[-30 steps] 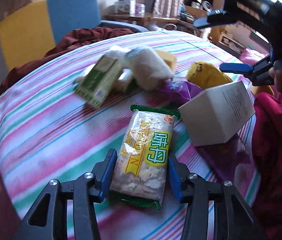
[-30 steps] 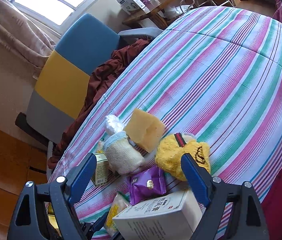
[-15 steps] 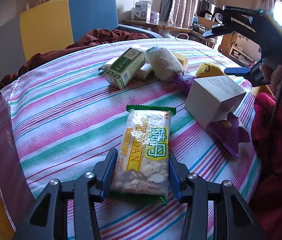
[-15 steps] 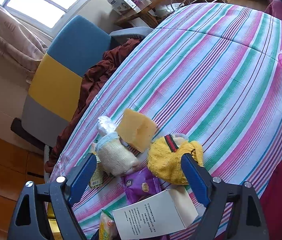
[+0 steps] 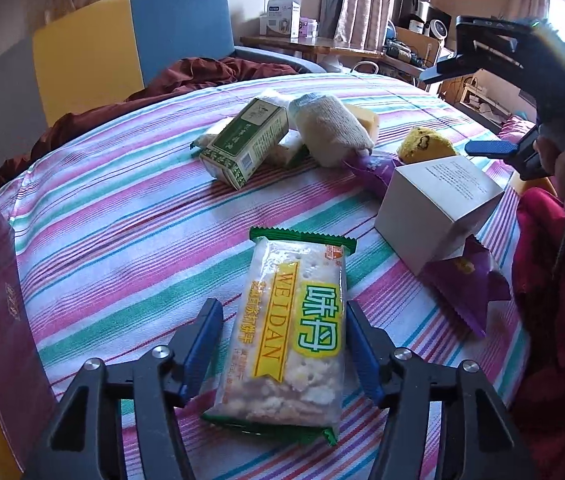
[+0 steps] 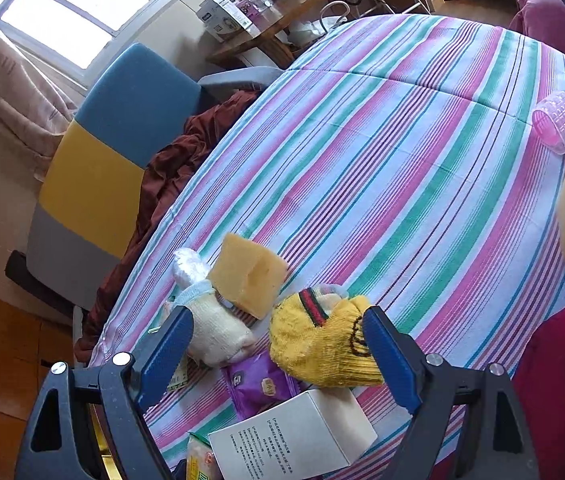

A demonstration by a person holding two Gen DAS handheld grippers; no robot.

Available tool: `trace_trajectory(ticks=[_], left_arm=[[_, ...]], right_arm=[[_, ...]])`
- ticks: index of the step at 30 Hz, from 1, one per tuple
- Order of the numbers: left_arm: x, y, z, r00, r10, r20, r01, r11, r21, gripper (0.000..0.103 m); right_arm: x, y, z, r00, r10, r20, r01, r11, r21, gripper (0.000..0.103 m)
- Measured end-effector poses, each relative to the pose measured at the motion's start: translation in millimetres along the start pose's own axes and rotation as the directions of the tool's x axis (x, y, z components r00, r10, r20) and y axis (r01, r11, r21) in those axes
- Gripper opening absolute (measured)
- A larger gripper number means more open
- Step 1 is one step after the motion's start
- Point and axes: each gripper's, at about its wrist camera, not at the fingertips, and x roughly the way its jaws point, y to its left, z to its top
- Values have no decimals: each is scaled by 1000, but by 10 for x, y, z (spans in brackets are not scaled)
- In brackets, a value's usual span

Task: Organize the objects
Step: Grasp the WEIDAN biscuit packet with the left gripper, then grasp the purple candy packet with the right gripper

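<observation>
Holding my left gripper low over the desk, I have its jaws open on both sides of the cracker packet, with a small gap on the left side. The packet lies flat on the striped cloth. Just beyond it to the right, a white box rests on a purple wrapper. Farther away are a green carton, a rolled white sock and a yellow sock. My right gripper hangs above these with jaws wide and empty. A pink roller is well apart, far right.
</observation>
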Motion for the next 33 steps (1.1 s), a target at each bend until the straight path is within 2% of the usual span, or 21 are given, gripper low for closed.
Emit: trace_trajectory(ticks=[2,6,7,8,10,11,12,13,15,17,19,20,22,24,27,28,29,30,33], left_arm=[[-15,15,-23,1000,-3,11,3,1000,-3,60],[-18,32,-51,1000,-1,26,1,1000,-9,57],[-24,35,-66,999,-1,34,1,1000,-7,57],[-25,38,-73,999,-2,39,2,1000,-9,56],[-28,38,-81,999,2,42,-2,1000,-10,56],[-26,41,-86,999,2,46,-1,1000,-10,55],[-27,37,-91,999,2,48,-2,1000,-9,55],[-30,22,-98,999,3,49,-3,1000,-9,55],[-30,29,-105,999,-1,52,2,1000,-12,55],[-30,29,-109,999,-1,54,2,1000,-11,55],[-32,30,-115,998,-3,56,3,1000,-12,55],[-31,33,-116,998,-4,56,5,1000,-13,55],[-34,34,-120,998,-6,57,6,1000,-14,55],[-30,42,-113,998,-6,58,7,1000,-14,55],[-30,53,-106,998,-8,58,9,1000,-16,55],[-29,52,-102,998,-7,58,8,1000,-16,55],[-30,52,-101,998,-8,59,9,1000,-16,55],[-26,52,-100,998,-8,59,9,1000,-16,55],[-26,44,-98,998,-4,58,5,1000,-14,55]], right_arm=[[43,11,-8,1000,-12,-19,12,1000,-7,88],[129,69,-21,994,-100,-37,98,994,-55,88],[117,84,-19,992,-126,-24,124,990,-65,88],[43,130,-19,989,-145,26,147,985,-88,88],[-134,287,-33,988,-91,124,113,977,-179,87],[-151,392,-69,989,-66,135,98,965,-242,87],[-110,478,-99,991,-61,115,92,954,-285,83],[-18,568,-151,996,-65,61,82,937,-340,76],[201,698,-251,993,-108,-56,74,901,-427,69],[410,770,-324,968,-211,-138,117,860,-496,67],[557,753,-344,938,-272,-214,127,845,-519,67],[593,743,-351,930,-281,-236,123,845,-521,67],[672,782,-353,910,-336,-242,152,815,-560,67],[755,804,-360,895,-362,-259,161,806,-569,67],[954,788,-429,860,-422,-287,178,775,-607,65],[990,794,-472,859,-442,-260,192,748,-636,63],[973,820,-499,867,-447,-221,206,724,-658,59],[954,828,-508,873,-443,-205,208,718,-664,49],[914,771,-481,888,-418,-192,203,731,-652,44]])
